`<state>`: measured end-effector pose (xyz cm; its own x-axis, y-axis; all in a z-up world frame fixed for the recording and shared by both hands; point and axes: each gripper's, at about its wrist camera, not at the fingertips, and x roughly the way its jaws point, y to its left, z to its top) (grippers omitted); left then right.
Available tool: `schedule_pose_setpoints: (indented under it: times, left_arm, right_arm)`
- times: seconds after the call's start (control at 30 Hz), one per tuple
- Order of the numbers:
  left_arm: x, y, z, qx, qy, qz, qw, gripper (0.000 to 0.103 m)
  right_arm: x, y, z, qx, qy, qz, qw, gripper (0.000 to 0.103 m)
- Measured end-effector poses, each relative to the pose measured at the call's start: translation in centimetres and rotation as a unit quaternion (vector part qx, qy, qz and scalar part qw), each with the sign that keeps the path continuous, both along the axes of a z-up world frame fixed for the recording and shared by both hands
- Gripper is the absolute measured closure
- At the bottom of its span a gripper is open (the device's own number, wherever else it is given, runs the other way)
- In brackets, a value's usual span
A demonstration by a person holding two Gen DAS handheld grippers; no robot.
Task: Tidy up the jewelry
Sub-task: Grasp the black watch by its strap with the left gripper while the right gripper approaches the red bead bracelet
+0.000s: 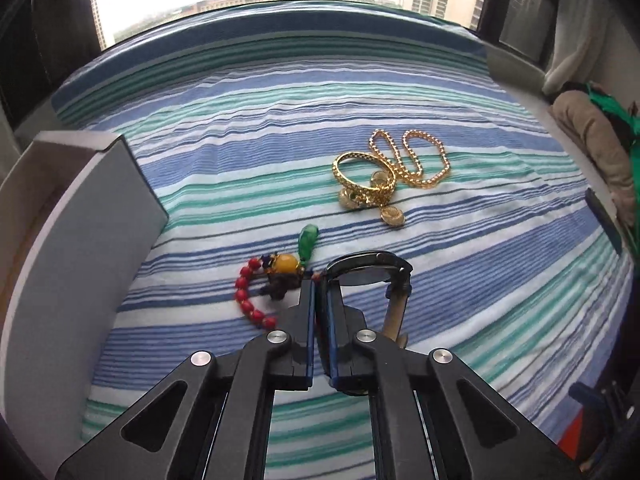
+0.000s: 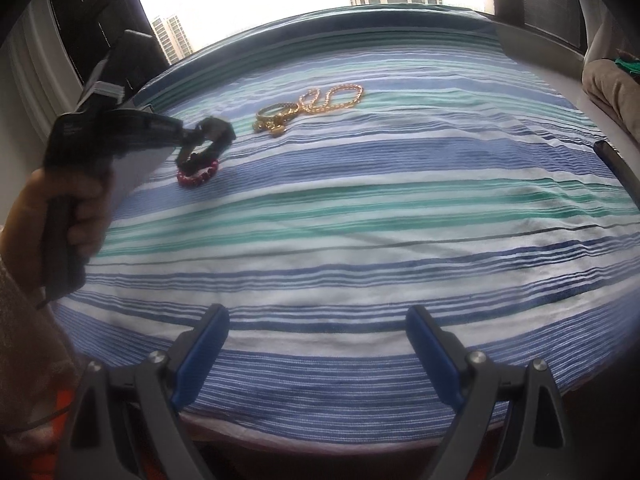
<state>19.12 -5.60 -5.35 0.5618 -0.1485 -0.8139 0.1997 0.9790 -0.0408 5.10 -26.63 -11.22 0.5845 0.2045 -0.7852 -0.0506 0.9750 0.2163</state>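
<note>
**Left gripper pinches the watch; box lies at its nine o'clock**

The left gripper is pressed together on the strap of the black watch (beside the red bead bracelet) on the striped bed. The grey box sits at nine o'clock. The right gripper, spread and empty, hangs well apart from the gold jewelry.

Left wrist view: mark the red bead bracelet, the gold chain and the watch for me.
red bead bracelet [image 1: 241, 295], left wrist view, on the curve of red beads.
gold chain [image 1: 427, 162], left wrist view, on the right-hand loop of links.
watch [image 1: 366, 274], left wrist view, on the dial beyond the shut fingers.
</note>
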Motion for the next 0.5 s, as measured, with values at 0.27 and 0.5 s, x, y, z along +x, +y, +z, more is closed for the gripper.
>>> schedule_pose_setpoints:
  times: [0.27,0.5]
  left_arm:
    - [-6.3,6.5,-1.8,-0.007,0.039,0.060,0.9974,0.099]
    - [-7.9,8.8,-3.8,-0.008,0.041,0.094,0.9947,0.096]
  right_arm:
    - [0.9,0.9,-0.1,0.004,0.011,0.014,1.000,0.011]
    - [3.7,4.0,2.9,-0.008,-0.013,0.079,0.997,0.011]
